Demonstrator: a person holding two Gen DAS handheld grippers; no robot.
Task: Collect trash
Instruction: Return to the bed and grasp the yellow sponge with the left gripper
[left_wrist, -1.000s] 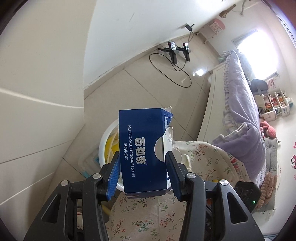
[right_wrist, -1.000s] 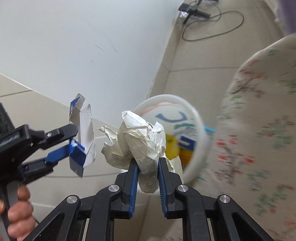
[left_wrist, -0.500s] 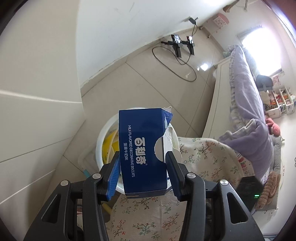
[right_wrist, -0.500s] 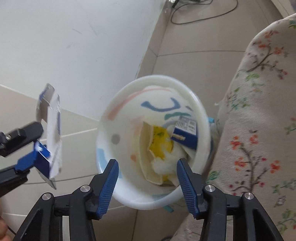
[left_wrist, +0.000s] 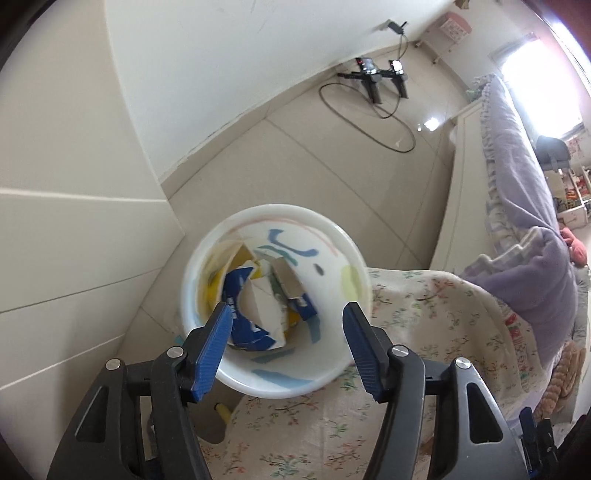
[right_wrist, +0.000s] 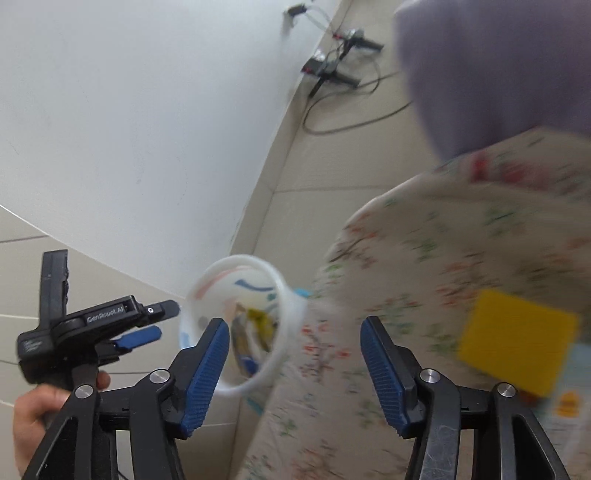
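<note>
1. Far left of the right wrist view, a hand grips the handle of the left gripper, which hangs just beside the rim of the bin, jaws spread and nothing between them.
2. From the left gripper's own camera, it points steeply down over the bin; the jaws have just been opening and stand released, with only the bin's mouth showing in the gap.
3. Straight below that gap lies the blue biscuit box, inside the bin among white paper, a yellow wrapper and a second small carton.
4. Just right of the left gripper, the flowered cloth touches the bin's side; well beyond it, up and right, runs the bed with its lilac cover.
5. Ahead on the tiled floor, far from the jaws, a black stand and looped cable sit by the wall.
6. Now the right gripper: jaws have just been opening too, wide and empty, bin rim behind the left finger, blurred flowered cloth behind the right.
7. Right of its right finger, a yellow square lies on that cloth; too blurred to name.
</note>
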